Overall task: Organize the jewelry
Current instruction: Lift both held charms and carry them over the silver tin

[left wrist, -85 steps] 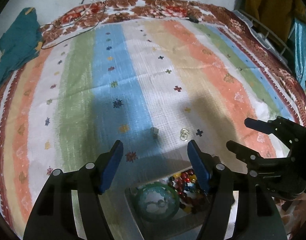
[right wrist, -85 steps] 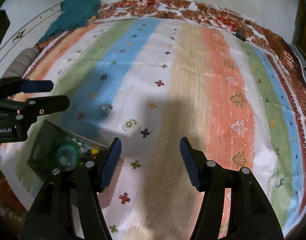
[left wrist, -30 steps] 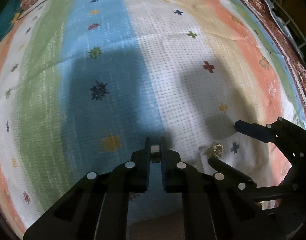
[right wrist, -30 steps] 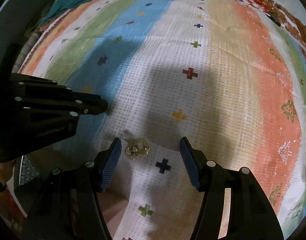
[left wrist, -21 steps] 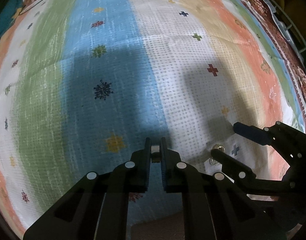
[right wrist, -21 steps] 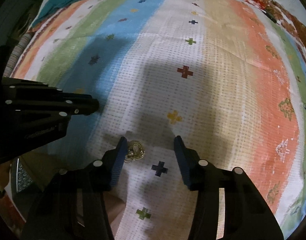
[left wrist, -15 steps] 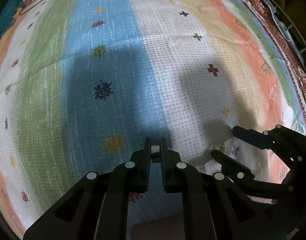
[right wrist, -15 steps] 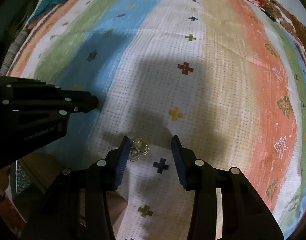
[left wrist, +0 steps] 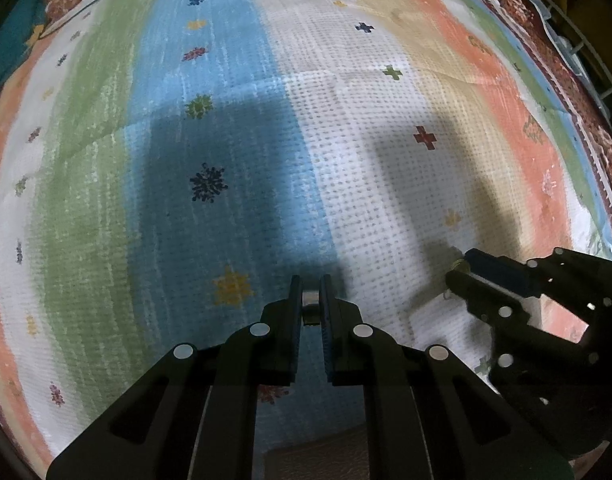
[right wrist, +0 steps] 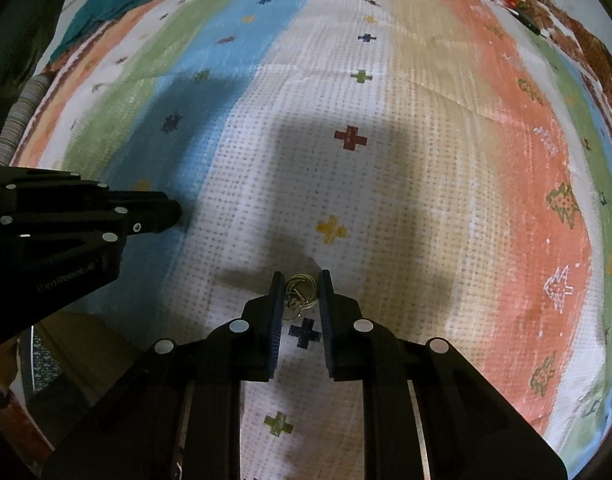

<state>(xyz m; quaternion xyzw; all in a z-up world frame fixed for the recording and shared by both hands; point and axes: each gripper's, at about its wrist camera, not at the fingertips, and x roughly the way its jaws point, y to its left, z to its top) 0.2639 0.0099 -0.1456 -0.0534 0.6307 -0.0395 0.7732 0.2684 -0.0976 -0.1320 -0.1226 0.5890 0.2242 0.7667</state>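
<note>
Left tool (left wrist: 310,296) is clamped on a small silvery piece (left wrist: 309,300), tips at the striped bedspread (left wrist: 234,128). Right tool (right wrist: 302,294) has just been closing; the gold rings (right wrist: 301,291) are bracketed between its jaws, pad contact unclear. Risk: thin rings could be squeezed out sideways, or cloth pinched along with them, if the bite is shallow. Partial lettering on the left tool's body, seen from the right wrist, is too blurred to read.
</note>
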